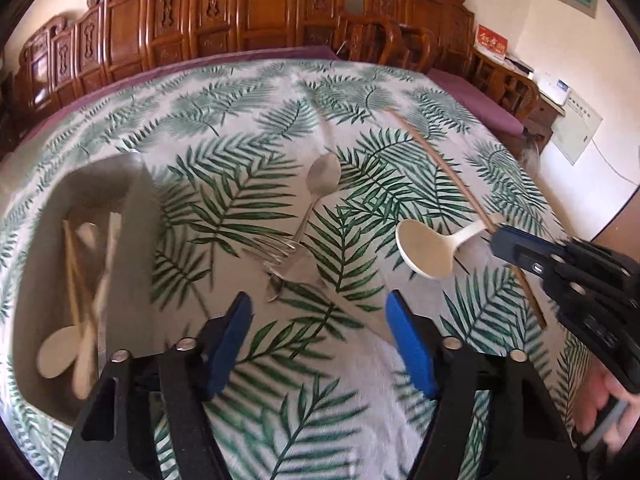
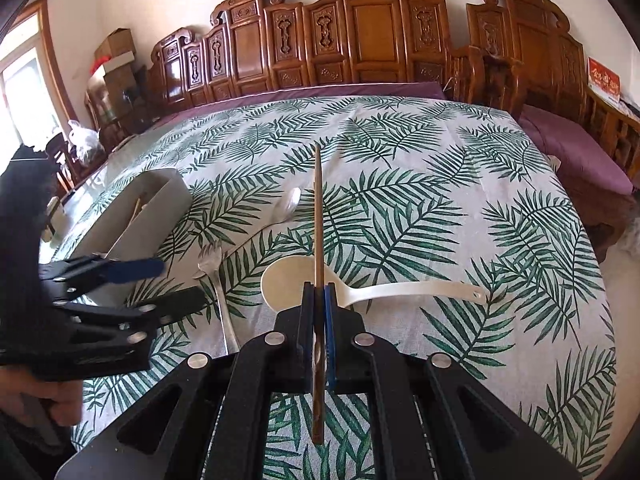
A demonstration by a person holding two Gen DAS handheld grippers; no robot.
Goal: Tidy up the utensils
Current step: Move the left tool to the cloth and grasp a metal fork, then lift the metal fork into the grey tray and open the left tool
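Observation:
My left gripper hangs open over the leaf-print cloth with nothing between its blue pads. Just ahead of it lie a metal fork and a metal spoon. A white plastic rice spoon lies to the right. My right gripper is shut on a long brown chopstick, which points away over the rice spoon. The left view shows that gripper and chopstick at the right. The fork, the metal spoon and my left gripper show in the right view.
A grey open box on the left holds wooden spoons and chopsticks; it also appears as the box in the right view. Carved wooden furniture lines the far side. A hand grips the right handle.

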